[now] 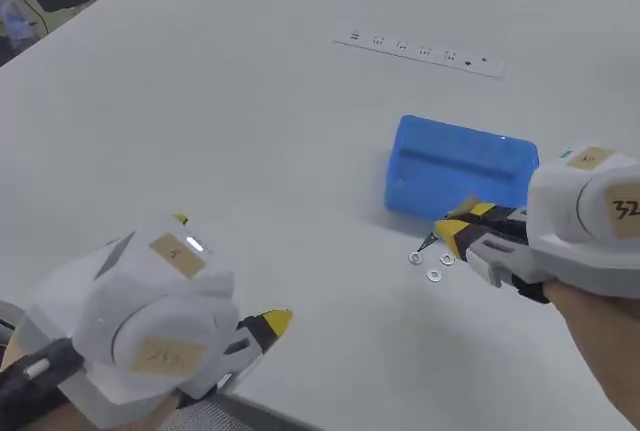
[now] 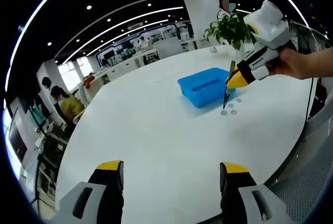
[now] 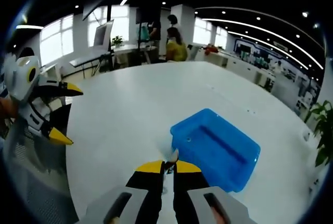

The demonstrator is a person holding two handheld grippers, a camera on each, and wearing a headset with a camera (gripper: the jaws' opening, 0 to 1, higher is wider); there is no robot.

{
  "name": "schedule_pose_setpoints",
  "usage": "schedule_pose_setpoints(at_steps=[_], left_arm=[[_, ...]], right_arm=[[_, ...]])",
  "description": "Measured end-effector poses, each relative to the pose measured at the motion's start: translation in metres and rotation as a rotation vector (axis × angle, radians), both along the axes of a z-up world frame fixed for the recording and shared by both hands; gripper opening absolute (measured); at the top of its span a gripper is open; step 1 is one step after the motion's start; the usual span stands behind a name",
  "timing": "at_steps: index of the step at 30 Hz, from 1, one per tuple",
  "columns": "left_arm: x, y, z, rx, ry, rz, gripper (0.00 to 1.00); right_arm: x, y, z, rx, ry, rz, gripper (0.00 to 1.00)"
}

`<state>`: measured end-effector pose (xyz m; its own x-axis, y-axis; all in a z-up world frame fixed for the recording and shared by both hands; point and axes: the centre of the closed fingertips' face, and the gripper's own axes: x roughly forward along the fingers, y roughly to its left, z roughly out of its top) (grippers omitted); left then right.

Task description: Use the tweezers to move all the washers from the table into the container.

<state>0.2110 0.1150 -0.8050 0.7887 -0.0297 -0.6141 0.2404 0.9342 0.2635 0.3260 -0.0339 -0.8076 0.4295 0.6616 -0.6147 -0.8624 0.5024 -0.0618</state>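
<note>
While right gripper (image 1: pixel 455 234) pinches tweezers (image 2: pixel 227 86) near washers (image 1: pixel 433 275) beside the container (image 1: pixel 460 166), left gripper (image 2: pixel 171 166) gapes.

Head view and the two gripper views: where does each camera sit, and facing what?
Head view: on the head, looking down at table, washers, left gripper, right gripper, a forearm.
Left gripper view: over its open jaws, facing the right gripper's tweezers.
Right gripper view: over shut jaws, facing the blue container.
All share that container.
</note>
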Motion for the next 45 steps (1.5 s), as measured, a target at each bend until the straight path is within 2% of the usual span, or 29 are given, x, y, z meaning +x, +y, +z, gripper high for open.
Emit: schedule_pose_setpoints(at_steps=[13,21,26,30,36,38,45], left_arm=[[0.000,-0.001,-0.002,0.001,0.007,-0.003,0.78],[0.000,-0.004,-0.003,-0.008,0.011,-0.011,0.78],[0.000,-0.009,-0.001,-0.039,0.005,-0.023,0.81],[0.001,-0.015,0.004,-0.086,-0.018,-0.034,0.83],[0.003,-0.019,0.006,-0.112,-0.034,-0.051,0.85],[0.002,-0.020,0.005,-0.124,-0.029,-0.052,0.87],[0.002,-0.023,0.005,-0.136,-0.031,-0.063,0.89]], right_arm=[[0.001,0.000,-0.010,-0.039,0.007,0.003,0.02],[0.003,0.007,-0.009,-0.059,-0.006,0.005,0.02],[0.004,0.009,-0.009,-0.048,-0.008,-0.005,0.02],[0.004,0.008,-0.009,-0.039,0.001,-0.016,0.01],[0.001,0.006,-0.008,-0.024,0.030,-0.032,0.01],[-0.001,0.005,-0.007,-0.017,0.043,-0.037,0.01],[-0.008,0.003,0.006,0.006,0.039,-0.037,0.01]])
